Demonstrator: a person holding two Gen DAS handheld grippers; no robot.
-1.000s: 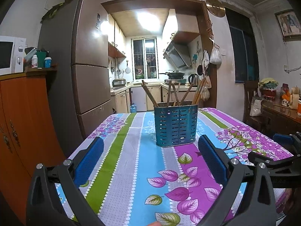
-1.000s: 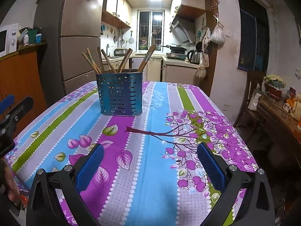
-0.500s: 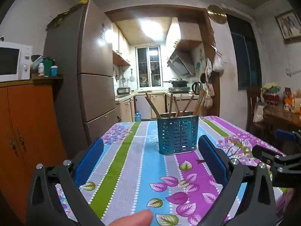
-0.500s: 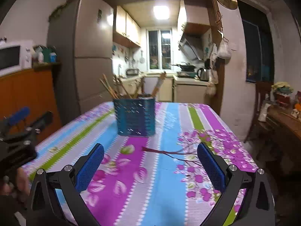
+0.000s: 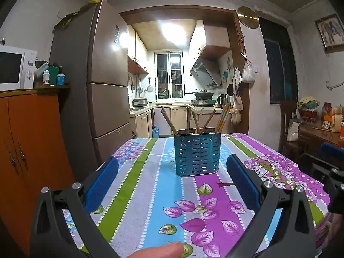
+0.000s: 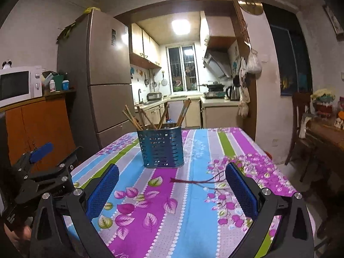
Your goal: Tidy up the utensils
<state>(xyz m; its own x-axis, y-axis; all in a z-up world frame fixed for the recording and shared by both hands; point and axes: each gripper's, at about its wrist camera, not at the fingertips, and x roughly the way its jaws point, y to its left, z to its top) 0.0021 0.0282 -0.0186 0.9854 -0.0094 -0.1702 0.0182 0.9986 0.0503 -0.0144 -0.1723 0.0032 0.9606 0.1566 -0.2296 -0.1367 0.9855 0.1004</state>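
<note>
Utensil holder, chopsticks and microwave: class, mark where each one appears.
Utensil holder (image 5: pixel 197 153), left wrist view, middle of its perforated front wall.
Chopsticks (image 5: pixel 168 120), left wrist view, shaft of the leftmost leaning stick.
Microwave (image 6: pixel 15 85), right wrist view, its dark door window.

We saw a floral striped tablecloth (image 5: pixel 150 193) covering the table. A tall brown fridge (image 5: pixel 103 86) stood left of the kitchen doorway, with an orange cabinet (image 5: pixel 28 139) beside it carrying a white microwave (image 5: pixel 13 67) and a few small bottles (image 5: pixel 52 77). Kitchen behind: barred window (image 5: pixel 171 75), range hood (image 5: pixel 206 73), wok on the stove (image 5: pixel 201 94), kettle (image 5: pixel 222 100). A plastic bag (image 5: pixel 247 73) hung on the doorframe.
</note>
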